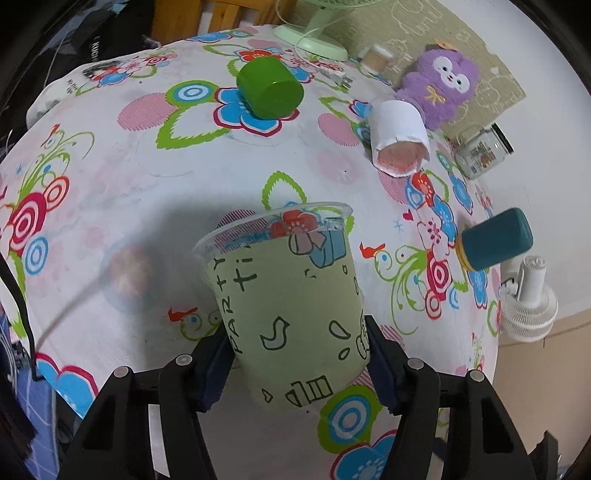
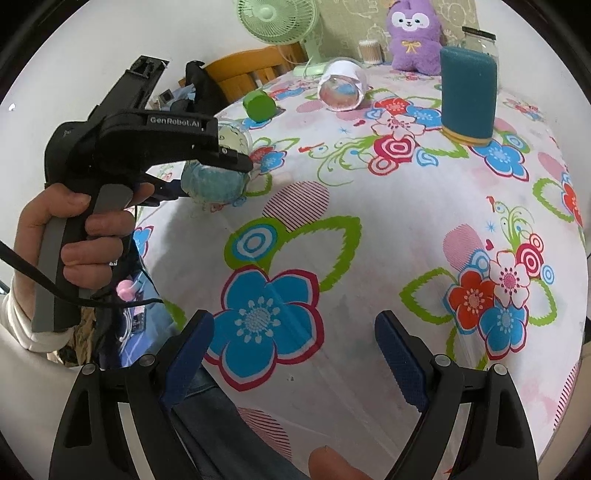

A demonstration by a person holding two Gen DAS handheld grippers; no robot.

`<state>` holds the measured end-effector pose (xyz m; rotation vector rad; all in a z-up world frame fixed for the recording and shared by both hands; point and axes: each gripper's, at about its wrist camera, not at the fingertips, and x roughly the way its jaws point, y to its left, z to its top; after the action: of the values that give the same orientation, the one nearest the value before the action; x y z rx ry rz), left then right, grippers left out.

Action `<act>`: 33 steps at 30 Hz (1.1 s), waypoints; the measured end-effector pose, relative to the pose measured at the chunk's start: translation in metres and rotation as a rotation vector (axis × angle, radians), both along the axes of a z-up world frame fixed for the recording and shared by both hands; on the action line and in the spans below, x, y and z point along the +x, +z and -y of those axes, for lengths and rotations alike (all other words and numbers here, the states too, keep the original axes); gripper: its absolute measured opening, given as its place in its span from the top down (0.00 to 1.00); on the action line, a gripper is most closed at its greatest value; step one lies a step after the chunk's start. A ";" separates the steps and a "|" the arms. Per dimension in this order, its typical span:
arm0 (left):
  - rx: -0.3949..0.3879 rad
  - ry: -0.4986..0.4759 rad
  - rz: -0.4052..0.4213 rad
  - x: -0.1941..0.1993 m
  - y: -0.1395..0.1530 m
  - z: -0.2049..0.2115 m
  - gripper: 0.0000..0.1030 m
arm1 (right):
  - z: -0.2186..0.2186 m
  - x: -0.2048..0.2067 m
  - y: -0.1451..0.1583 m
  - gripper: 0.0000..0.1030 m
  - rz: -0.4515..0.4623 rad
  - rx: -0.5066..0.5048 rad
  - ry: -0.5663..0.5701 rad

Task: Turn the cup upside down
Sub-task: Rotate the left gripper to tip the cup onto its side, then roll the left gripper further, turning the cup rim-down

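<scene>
Left wrist view: the left gripper [image 1: 297,354] clamps its ribbed blue pads on a clear plastic cup [image 1: 284,295] with a pale green printed sleeve, held above the floral tablecloth [image 1: 122,155]. Right wrist view: the right gripper [image 2: 291,354] hangs wide apart, holding nothing; the cup [image 2: 214,181] is at far left.

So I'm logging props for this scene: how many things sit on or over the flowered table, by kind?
Cups: 4: clear party cup held in the left gripper, green cup, white cup, teal cup
Glass jars: 1
Plush toys: 1, purple
Cotton swab tubs: 1
Desk fans: 2: green, white
Total: 9
</scene>
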<state>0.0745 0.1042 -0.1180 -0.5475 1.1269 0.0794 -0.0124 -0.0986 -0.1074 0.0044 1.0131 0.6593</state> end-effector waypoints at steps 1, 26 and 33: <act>0.006 -0.016 -0.003 0.001 0.000 -0.001 0.36 | -0.001 0.000 0.001 0.12 0.005 0.002 0.001; 0.433 -0.570 -0.032 0.007 0.057 -0.019 0.36 | -0.052 0.004 0.017 0.12 0.069 0.147 0.046; 0.638 -0.744 -0.069 0.009 0.065 -0.010 0.36 | -0.063 0.003 0.016 0.12 0.086 0.154 0.056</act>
<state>0.0833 0.1143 -0.0533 0.4558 1.2324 -0.1863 -0.0097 -0.0359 -0.0913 0.0816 0.8805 0.7811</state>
